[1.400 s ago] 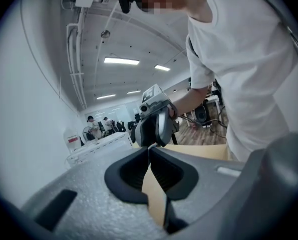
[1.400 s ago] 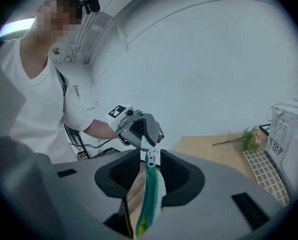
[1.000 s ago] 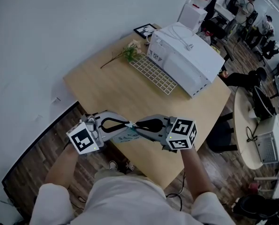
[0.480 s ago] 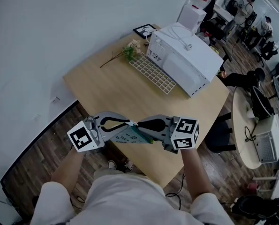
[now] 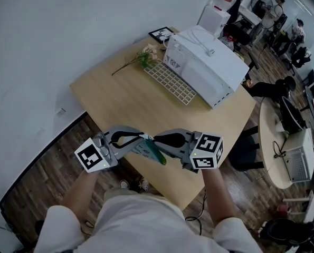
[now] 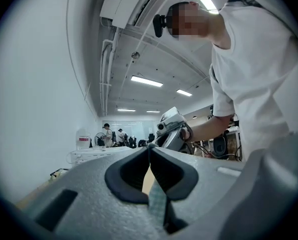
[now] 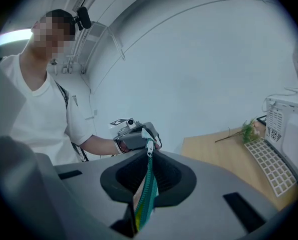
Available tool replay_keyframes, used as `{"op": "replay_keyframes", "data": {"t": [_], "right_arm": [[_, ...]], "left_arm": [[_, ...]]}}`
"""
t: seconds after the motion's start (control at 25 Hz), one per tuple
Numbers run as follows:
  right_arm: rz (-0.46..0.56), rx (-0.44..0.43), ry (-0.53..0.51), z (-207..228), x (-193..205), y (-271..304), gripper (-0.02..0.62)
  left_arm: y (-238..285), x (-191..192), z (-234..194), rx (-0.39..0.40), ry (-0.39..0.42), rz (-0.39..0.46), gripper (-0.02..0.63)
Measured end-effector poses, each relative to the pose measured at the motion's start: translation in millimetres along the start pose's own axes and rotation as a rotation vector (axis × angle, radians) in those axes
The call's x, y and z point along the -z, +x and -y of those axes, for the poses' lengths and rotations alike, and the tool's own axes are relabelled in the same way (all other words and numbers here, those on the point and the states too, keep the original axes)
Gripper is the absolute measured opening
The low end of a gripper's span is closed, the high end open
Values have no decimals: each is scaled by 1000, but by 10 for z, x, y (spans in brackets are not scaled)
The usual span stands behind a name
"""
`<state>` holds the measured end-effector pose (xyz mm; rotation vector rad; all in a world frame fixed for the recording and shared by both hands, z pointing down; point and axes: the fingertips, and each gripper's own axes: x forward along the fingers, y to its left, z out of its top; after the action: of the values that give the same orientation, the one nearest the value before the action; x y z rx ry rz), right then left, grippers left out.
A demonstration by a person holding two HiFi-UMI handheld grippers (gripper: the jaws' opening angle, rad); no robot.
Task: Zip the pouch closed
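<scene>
I hold a small teal pouch (image 5: pixel 152 151) in the air between both grippers, above the near corner of the wooden desk (image 5: pixel 141 107). My left gripper (image 5: pixel 144 138) is shut on one end of it; in the left gripper view a thin pale edge of the pouch (image 6: pixel 157 204) runs between the pads. My right gripper (image 5: pixel 155 140) is shut on the pouch (image 7: pixel 144 199), its jaws having just closed a little further. In the right gripper view the teal zipper (image 7: pixel 149 176) runs up to a silver pull (image 7: pixel 149 152) near the left gripper (image 7: pixel 147 140).
On the desk stand a white box-shaped machine (image 5: pixel 207 65), a white keyboard (image 5: pixel 172 82), a flower sprig (image 5: pixel 138 61) and a small framed picture (image 5: pixel 162 34). A round table with a laptop (image 5: pixel 296 159) and seated people are at the right. Wooden floor lies below.
The left gripper has rolled and the pouch has turned with it, from lying flat and pale to hanging edge-on and dark teal. Both hands stay in about the same place.
</scene>
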<state>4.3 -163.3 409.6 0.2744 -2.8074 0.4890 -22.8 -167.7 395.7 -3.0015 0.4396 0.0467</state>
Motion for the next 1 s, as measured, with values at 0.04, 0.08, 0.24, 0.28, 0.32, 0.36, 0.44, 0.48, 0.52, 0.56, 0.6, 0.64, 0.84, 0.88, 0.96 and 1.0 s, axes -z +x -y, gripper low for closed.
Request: {"op": "replay_keyframes", "data": {"t": [0.04,0.08,0.24,0.28,0.32,0.36,0.44,0.48,0.52,0.56,0.6,0.64,0.84,0.88,0.96,1.0], "right_arm": [[-8,12,-14,-7,3,-2,32],[-15,24,-29,-15,6,-3,31],[-20,62,-61,-21,3,-10,26],[-22,78,-73,-12,0,-10,25],[-29,104,-98,0,-3,-8,22],[-42,138,-136,12,-5,-6,12],[-78,219,-232,31,-15,-3,3],[-91,255,-274,34,-30,1,2],[-98,285,-309,35,-49,7,2],[-101,309,-338,38,-65,14,2],[-101,330,-361,45,-74,19,2],[-101,347,-381,51,-80,20,2],[-128,420,-492,54,-88,6,2],[-142,432,-519,56,-84,-3,2],[-155,443,-544,57,-76,-19,2],[-156,445,-544,64,-72,-25,2]], "left_arm": [[-1,-5,6,-4,-2,3,23],[-1,-9,11,-9,-4,7,23],[2,-23,1,-33,-16,31,21],[4,-21,-7,-42,-16,31,21],[6,-18,-17,-53,-15,30,21],[9,-17,-25,-65,-16,30,21],[16,-22,-36,-85,-24,34,21],[16,-23,-44,-92,-27,35,21],[15,-22,-57,-100,-26,32,21],[14,-19,-73,-108,-24,28,21],[15,-18,-89,-115,-21,25,21],[17,-18,-104,-120,-20,25,21],[2,-98,-204,-162,-33,103,21],[-19,-107,-238,-178,-52,114,20],[-46,-110,-286,-195,-75,123,20],[-42,-109,-291,-196,-72,120,20]]}}
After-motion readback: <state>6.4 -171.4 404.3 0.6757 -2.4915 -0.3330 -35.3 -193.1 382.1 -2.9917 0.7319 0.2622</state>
